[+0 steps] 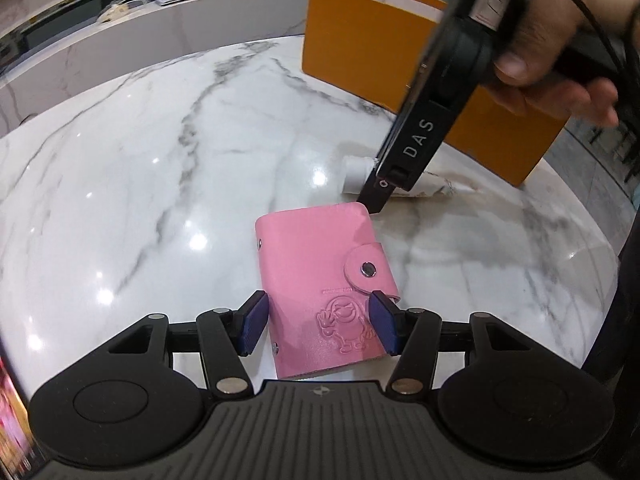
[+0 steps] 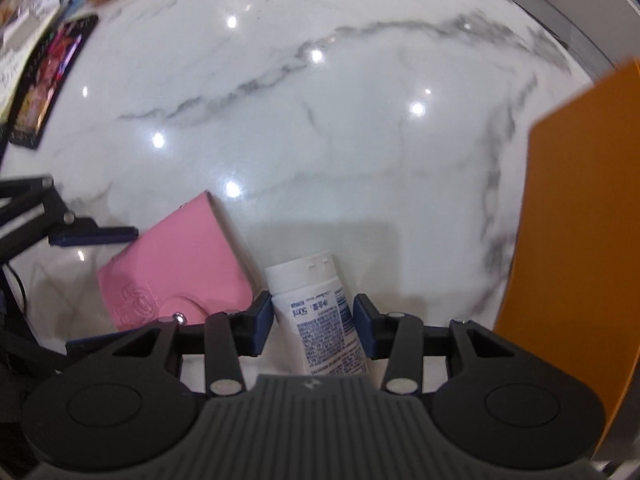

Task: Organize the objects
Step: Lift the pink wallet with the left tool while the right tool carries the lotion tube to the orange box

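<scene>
Pink leather fills the middle of the left wrist view: a snap-closed card wallet (image 1: 320, 288) lies flat on the marble bench (image 1: 140, 180), its near half sitting between the blue pads of the left claw (image 1: 319, 322), which stands spread with both pads beside the wallet's long edges and no clear squeeze yet. Beyond it, the right claw's body descends over a white tube (image 1: 356, 174) lying just in front of the orange box (image 1: 368, 40). To grip well, the left claw should likely close squarely across the wallet's width, clear of the snap tab, so the cover does not buckle.

The right wrist view shows the white tube (image 2: 320, 312) lying cap-forward between the right claw (image 2: 313, 326), whose pads are spread, close to its sides; contact cannot be told. Closing on the tube's firmer upper body, near the cap, probably avoids squashing it. The orange box (image 2: 580, 220) stands to the right, the wallet (image 2: 176, 268) just left.
</scene>
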Action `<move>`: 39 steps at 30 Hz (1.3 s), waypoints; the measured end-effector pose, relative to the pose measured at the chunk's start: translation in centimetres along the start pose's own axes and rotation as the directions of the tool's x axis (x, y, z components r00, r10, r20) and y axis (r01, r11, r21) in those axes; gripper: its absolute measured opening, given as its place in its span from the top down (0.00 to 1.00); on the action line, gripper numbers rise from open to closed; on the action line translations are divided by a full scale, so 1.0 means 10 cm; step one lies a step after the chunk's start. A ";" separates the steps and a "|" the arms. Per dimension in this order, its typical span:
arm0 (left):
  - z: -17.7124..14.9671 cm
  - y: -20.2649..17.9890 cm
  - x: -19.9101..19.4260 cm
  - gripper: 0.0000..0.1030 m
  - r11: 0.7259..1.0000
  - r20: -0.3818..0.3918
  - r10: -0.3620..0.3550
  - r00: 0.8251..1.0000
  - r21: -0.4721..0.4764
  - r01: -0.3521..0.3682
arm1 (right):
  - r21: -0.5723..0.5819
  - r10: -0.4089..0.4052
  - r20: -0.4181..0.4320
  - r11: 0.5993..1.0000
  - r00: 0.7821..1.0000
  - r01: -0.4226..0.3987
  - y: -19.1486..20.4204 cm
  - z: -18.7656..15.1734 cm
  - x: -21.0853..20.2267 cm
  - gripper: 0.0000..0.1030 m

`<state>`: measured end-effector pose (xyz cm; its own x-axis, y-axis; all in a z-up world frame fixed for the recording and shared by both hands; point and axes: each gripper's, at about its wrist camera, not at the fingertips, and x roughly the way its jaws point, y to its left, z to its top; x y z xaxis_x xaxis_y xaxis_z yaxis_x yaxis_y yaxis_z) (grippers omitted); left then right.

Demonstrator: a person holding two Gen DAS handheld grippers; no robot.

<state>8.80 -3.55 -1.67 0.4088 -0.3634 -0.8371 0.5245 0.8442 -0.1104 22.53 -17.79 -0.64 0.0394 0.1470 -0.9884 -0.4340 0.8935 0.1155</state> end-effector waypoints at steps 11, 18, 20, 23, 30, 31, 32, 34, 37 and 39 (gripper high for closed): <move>-0.09 -0.05 0.01 0.21 0.999 0.087 0.040 0.995 -0.035 -0.037 | 0.085 0.011 0.155 0.996 0.988 -0.024 -0.20 -0.71 -0.05 0.48; -0.04 -0.06 0.11 0.12 0.999 0.112 0.020 0.994 -0.043 -0.015 | 0.036 -0.058 0.233 0.998 0.971 0.051 0.10 -0.69 0.02 0.44; -0.03 -0.08 0.14 0.10 0.999 0.115 0.020 0.993 -0.041 -0.015 | 0.038 -0.060 0.256 0.998 0.965 0.052 0.16 -0.63 0.12 0.44; -0.02 -0.08 0.14 0.10 0.999 0.116 0.020 0.993 -0.047 -0.015 | 0.070 -0.037 0.296 0.997 0.955 0.017 0.13 -0.69 0.14 0.43; -0.03 -0.05 0.17 0.10 0.997 0.131 0.002 0.991 -0.083 0.009 | 0.024 -0.040 0.301 0.999 0.953 0.035 0.06 -0.80 0.14 0.35; -0.02 -0.05 0.18 0.10 0.996 0.133 0.001 0.991 -0.091 0.011 | 0.017 -0.042 0.304 0.999 0.952 0.038 0.06 -0.80 0.15 0.35; -0.01 -0.05 0.19 0.10 0.996 0.136 0.002 0.991 -0.092 0.011 | 0.010 -0.046 0.308 0.999 0.950 0.045 0.07 -0.79 0.15 0.37; 0.00 -0.05 0.20 0.10 0.995 0.135 0.006 0.991 -0.099 0.008 | 0.001 -0.053 0.314 0.998 0.948 0.056 0.10 -0.77 0.16 0.40; 0.04 -0.06 0.20 0.12 0.996 0.111 0.004 0.994 -0.094 0.006 | 0.009 -0.058 0.320 0.998 0.946 0.058 0.10 -0.75 0.16 0.46; 0.05 -0.04 0.20 0.15 0.994 0.105 0.000 0.994 -0.105 0.011 | 0.010 -0.058 0.321 0.998 0.945 0.057 0.09 -0.75 0.16 0.47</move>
<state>9.78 -4.78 -3.07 0.4854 -0.4028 -0.7760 0.4478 0.8768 -0.1750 15.44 -19.96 -2.82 0.3514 0.2239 -0.9091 -0.4219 0.9047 0.0597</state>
